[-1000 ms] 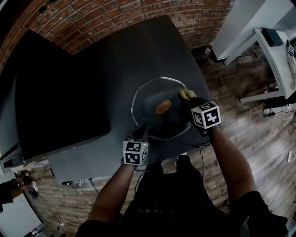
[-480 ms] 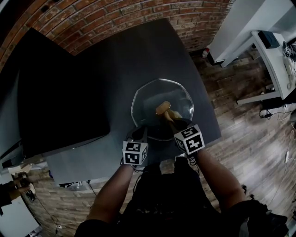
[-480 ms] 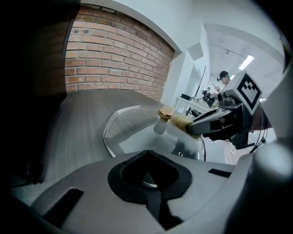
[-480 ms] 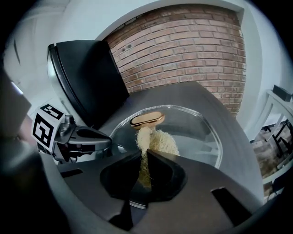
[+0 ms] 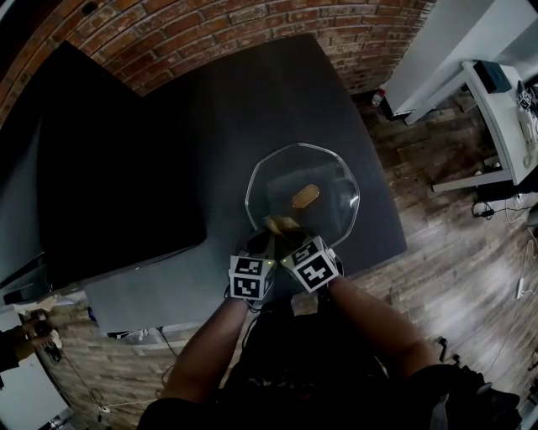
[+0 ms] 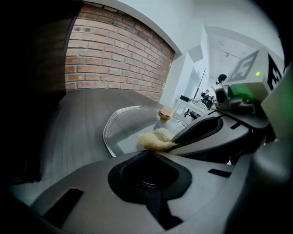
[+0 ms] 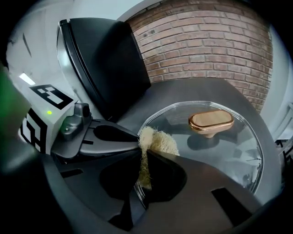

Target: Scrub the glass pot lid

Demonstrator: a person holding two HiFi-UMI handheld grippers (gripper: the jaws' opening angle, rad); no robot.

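The glass pot lid [image 5: 328,180] lies flat on the black table, its wooden knob [image 5: 304,196] on top. My left gripper [image 5: 257,243] sits at the lid's near rim and looks shut on that rim [image 7: 135,137]. Right beside it, my right gripper [image 5: 287,233] is shut on a pale yellow fibrous scrubber [image 5: 280,224], which rests on the glass near that rim. In the right gripper view the scrubber [image 7: 158,141] stands pinched between the jaws of the right gripper [image 7: 141,155], with the knob [image 7: 211,120] beyond. The left gripper view shows the scrubber [image 6: 153,139] and lid [image 6: 128,125].
A large dark panel [image 5: 118,185] stands on the table's left side. A brick wall [image 5: 210,25] runs behind the table [image 5: 210,109]. White desks [image 5: 496,92] stand over a wooden floor to the right. The table's near edge lies just below both grippers.
My right gripper has carried the scrubber from the lid's far right rim across the glass to the near rim, ending beside my left gripper. The left gripper has stayed put.
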